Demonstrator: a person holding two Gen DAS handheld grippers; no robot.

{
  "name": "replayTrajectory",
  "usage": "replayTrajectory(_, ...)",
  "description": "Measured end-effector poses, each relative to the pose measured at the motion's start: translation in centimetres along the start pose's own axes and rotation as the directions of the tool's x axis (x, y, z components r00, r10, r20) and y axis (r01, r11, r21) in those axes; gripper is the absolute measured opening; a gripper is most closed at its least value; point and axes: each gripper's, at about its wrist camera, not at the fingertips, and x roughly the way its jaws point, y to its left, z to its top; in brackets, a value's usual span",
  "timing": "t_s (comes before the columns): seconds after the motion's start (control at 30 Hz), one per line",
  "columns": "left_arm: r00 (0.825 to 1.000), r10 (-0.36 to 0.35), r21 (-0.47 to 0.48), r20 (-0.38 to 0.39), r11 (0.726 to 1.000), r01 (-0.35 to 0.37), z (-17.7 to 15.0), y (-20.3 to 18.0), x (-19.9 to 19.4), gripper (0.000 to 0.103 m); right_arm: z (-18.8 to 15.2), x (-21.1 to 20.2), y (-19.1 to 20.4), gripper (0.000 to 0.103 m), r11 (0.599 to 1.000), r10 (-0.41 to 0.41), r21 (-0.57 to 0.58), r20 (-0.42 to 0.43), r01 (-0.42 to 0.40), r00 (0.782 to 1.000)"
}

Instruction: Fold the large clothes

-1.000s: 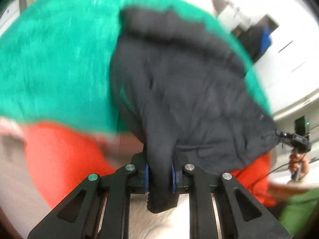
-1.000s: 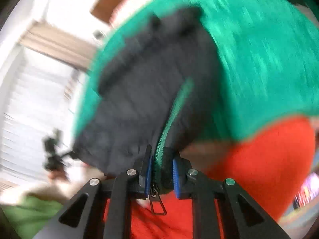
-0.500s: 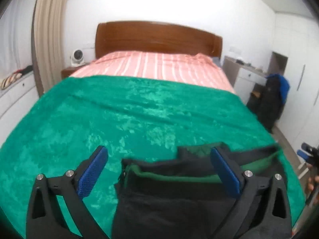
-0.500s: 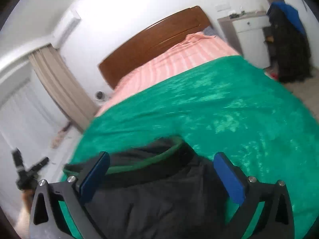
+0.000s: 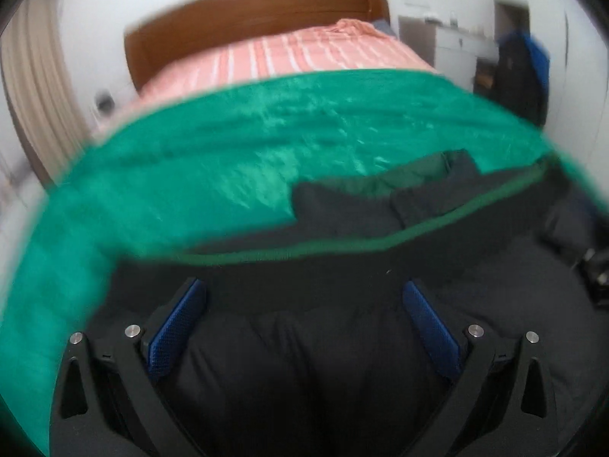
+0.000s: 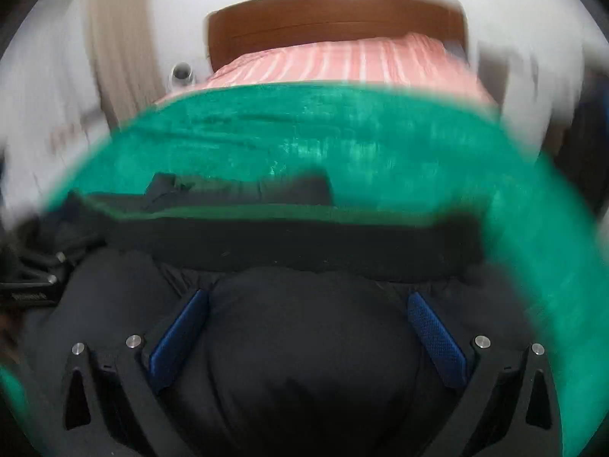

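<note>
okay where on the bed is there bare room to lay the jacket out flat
Free patch: the wide green blanket between the black jacket at the near edge and the pink striped sheet by the headboard. Crowded: the near edge, where the jacket lies bunched under both open grippers, left gripper and right gripper.

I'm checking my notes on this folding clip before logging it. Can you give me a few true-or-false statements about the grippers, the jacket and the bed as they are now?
1. Both grippers are open. True: the left gripper and the right gripper each have their blue pads spread wide.
2. The black jacket lies on a green blanket. True.
3. The jacket's trim is red. False: a green trim runs along its edge.
4. The striped sheet is blue. False: it is pink with white stripes.
5. The headboard is wooden brown. True.
</note>
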Motion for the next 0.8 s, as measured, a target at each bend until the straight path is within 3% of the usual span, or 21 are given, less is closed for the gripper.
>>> replayTrajectory(0.07, 0.994, -0.095, -0.060, 0.051, 0.993, 0.098, -0.4, 0.8, 0.8, 0.103, -1.1, -0.1, -1.5, 0.102, 0.998, 0.031, 0.054, 0.066, -0.035, 0.997)
replayTrajectory(0.3, 0.989, -0.136, -0.072, 0.060, 0.987, 0.140, -1.3, 1.1, 2.8, 0.103, -2.3, 0.6, -2.3, 0.103, 0.991, 0.071, 0.105, 0.091, -0.081, 0.993)
replayTrajectory(0.8, 0.991, -0.129, -0.080, 0.038, 0.988, 0.132, -1.4, 1.2, 3.7, 0.103, -2.1, 1.7, -2.3, 0.103, 0.990, 0.071, 0.113, 0.066, -0.078, 0.995)
